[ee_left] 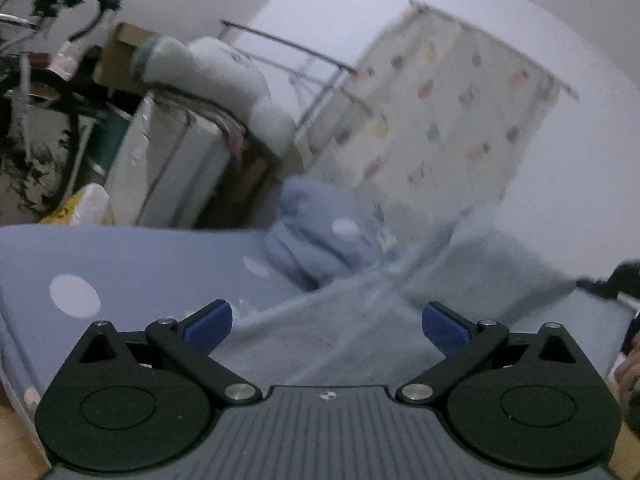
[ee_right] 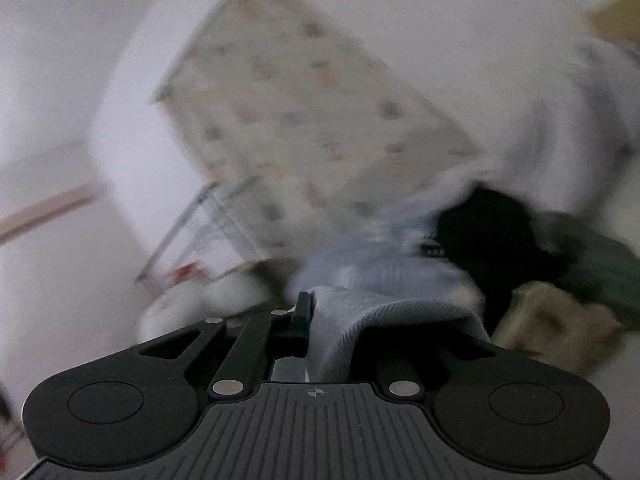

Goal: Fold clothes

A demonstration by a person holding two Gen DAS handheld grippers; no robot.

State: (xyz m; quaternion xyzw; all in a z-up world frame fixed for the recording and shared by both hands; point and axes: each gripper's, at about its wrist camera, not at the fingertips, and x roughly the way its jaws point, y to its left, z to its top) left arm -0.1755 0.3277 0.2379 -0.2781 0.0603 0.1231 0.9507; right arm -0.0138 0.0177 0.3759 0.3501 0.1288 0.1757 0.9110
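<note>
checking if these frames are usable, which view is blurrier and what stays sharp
Right wrist: heavy motion smear over the patterned cloth rack and clothes pile; only the right tongs and the gripped grey-blue garment stay sharp. Left wrist: milder blur, the open left tongs crisp; both dim, fisheye-curved.

From my left side I look across a pale blue bedsheet with white dots. Beyond its edge stands a white plastic-wrapped box, and a fluffy white plush toy lies on top of it. A brown cardboard box sits behind the toy. To the right stands a cream fabric wardrobe with pastel spots, blurred, with a thin metal wire rack beside it. A yellow plastic bag sits low by the wrapped box.
</note>
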